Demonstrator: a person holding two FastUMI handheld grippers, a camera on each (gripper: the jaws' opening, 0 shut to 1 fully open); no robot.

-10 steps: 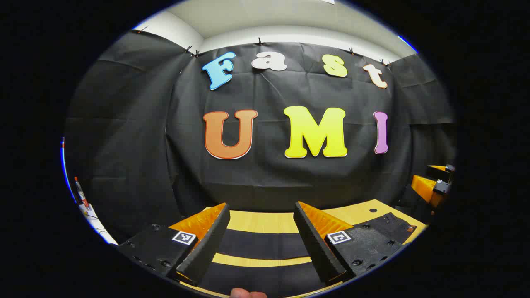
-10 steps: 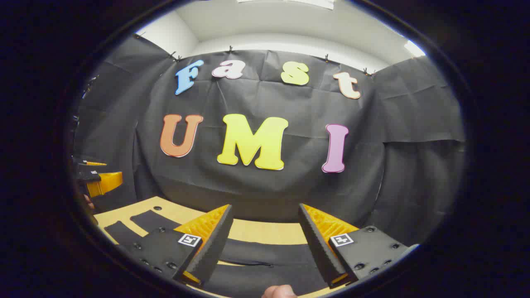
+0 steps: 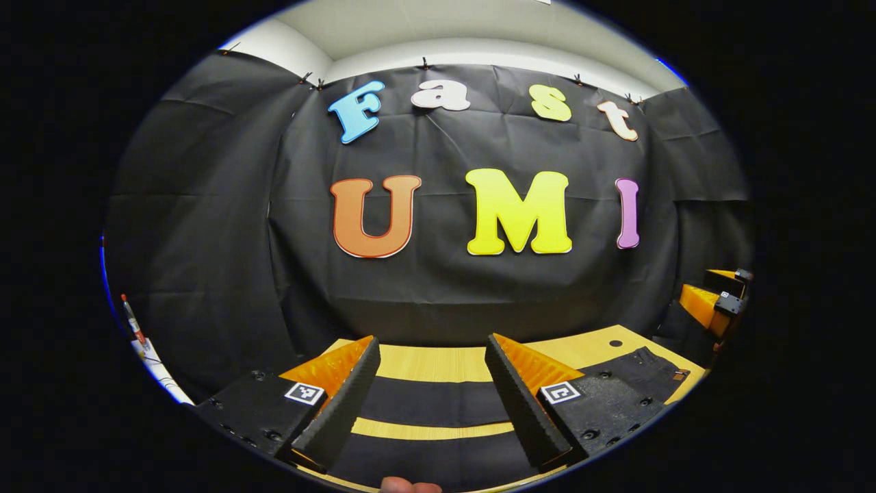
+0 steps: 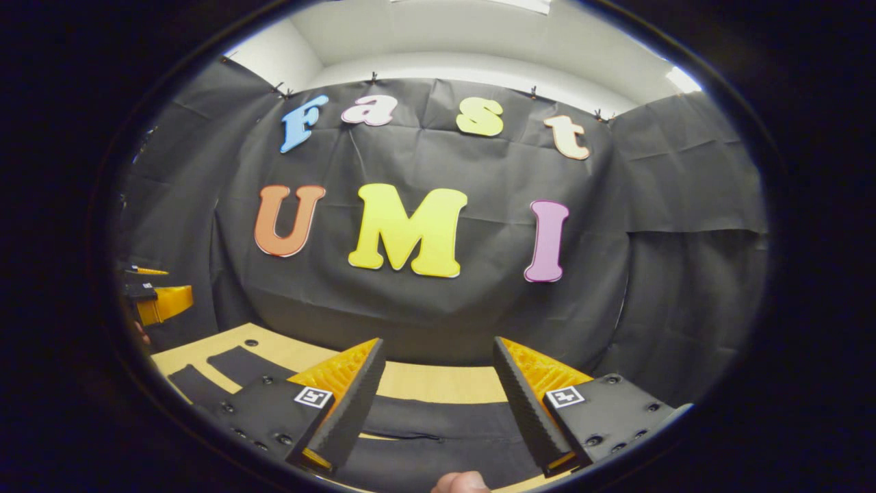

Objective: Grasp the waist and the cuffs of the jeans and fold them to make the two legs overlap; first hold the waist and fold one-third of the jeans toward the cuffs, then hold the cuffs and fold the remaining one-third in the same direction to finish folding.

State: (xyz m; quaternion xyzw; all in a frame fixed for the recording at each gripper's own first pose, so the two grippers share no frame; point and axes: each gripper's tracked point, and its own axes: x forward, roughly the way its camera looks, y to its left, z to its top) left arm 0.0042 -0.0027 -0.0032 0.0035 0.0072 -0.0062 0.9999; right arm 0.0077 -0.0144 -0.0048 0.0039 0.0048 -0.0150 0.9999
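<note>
Black jeans (image 3: 431, 400) lie flat on the wooden table (image 3: 438, 363). In the left gripper view two dark leg bands cross below my left gripper (image 3: 432, 340), with a strip of wood between them, and the waist end (image 3: 647, 366) lies to the right. The left gripper hangs open just above the legs, nothing between its fingers. In the right gripper view my right gripper (image 4: 439, 340) stands open over the upper part of the jeans (image 4: 431, 421), and the two legs (image 4: 233, 363) run off to the left. Each view shows the other gripper at its side edge.
The black cloth wall rises straight behind the table's far edge. A small round hole (image 3: 616, 343) sits in the tabletop near the waist. A red-capped pen (image 3: 133, 322) lies on a white ledge at far left. A person's fingertip (image 4: 460, 483) shows at the bottom edge.
Both views have shifted slightly, with the wall sliding up a little in each. The jeans have not moved and both grippers stay open.
</note>
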